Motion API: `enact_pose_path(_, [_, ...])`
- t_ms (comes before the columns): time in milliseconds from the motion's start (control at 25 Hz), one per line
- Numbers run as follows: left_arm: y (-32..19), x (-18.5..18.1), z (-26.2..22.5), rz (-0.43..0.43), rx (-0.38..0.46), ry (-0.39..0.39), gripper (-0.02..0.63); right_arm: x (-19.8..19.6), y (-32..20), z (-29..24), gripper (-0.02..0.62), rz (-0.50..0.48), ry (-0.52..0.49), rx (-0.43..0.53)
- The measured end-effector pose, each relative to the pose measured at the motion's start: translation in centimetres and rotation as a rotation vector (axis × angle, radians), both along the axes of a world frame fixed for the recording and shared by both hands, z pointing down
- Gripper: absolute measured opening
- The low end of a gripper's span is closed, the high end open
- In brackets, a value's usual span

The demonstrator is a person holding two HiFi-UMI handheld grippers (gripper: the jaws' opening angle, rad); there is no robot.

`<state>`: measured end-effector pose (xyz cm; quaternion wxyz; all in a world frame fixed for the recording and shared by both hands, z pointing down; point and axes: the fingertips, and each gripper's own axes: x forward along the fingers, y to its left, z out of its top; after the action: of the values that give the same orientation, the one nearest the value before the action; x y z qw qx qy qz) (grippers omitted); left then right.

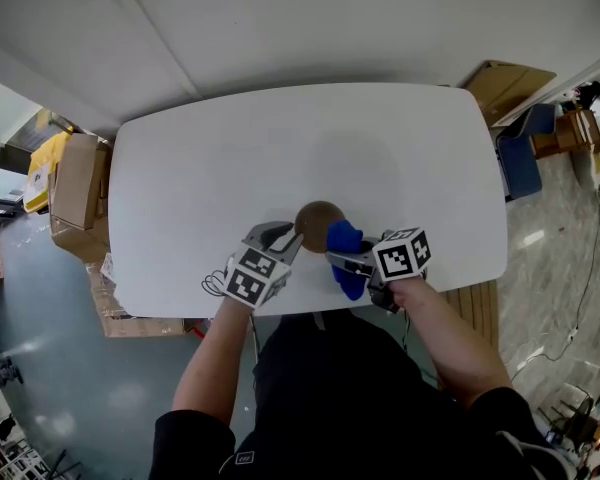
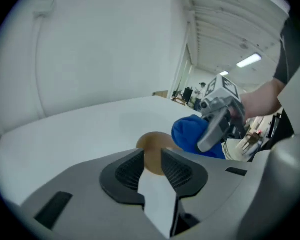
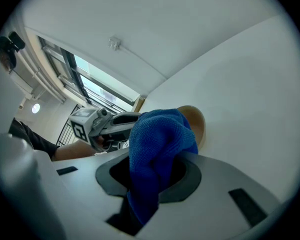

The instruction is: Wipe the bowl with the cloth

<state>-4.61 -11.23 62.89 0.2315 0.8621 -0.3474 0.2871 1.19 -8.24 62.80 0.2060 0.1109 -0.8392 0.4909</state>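
At the desk's (image 1: pixel 280 148) near edge, the brown bowl (image 1: pixel 315 218) is partly hidden by the blue cloth (image 1: pixel 345 238) clamped in the right gripper's (image 1: pixel 338 259) fingers (image 3: pixel 190 181). The left gripper's (image 1: pixel 295 236) fingers (image 2: pixel 129 173) are held narrowly apart at its rim.

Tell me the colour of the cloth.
Blue; the cloth shows best in the right gripper view.

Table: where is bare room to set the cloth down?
The far half of the table is bare, from the bowl back to the far edge, and so are its left and right ends. It is crowded only at the near edge, where the left gripper, the bowl and the right gripper with the cloth meet.
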Motion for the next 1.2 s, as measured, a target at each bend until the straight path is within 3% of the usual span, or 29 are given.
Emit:
enact_pose_path(80, [-0.6, -0.2, 1.0, -0.036, -0.09, 0.057, 0.163, -0.8, 0.5, 0.1, 0.081, -0.021, 0.006, -0.001])
enact_pose_path(160, [-0.9, 0.0, 1.9, -0.054, -0.161, 0.088, 0.19, -1.4, 1.0, 0.0, 0.081, -0.035, 0.008, -0.007])
enact_pose_path(360, [-0.9, 1.0, 4.1, -0.055, -0.287, 0.074, 0.186, -1.9, 1.3, 0.3, 0.081, -0.048, 0.035, -0.007])
enact_pose_path(480, [-0.8, 1.1, 4.9, -0.053, -0.314, 0.067, 0.092, -2.0, 1.5, 0.3, 0.081, -0.048, 0.044, -0.004])
enact_pose_path(680, [-0.9, 1.1, 5.1, -0.074, -0.33, 0.05, 0.023, -1.9, 2.5, 0.4, 0.081, -0.046, 0.042, -0.015])
enact_pose_path(920, [-1.6, 1.6, 4.9, -0.107, -0.314, 0.024, 0.017, -1.5, 2.9, 0.8, 0.081, -0.035, 0.035, -0.035])
enact_pose_path(1200, [-2.6, 1.4, 0.6, -0.17, -0.201, 0.024, 0.015, -2.0, 2.9, -0.8, 0.081, -0.037, 0.0, -0.019])
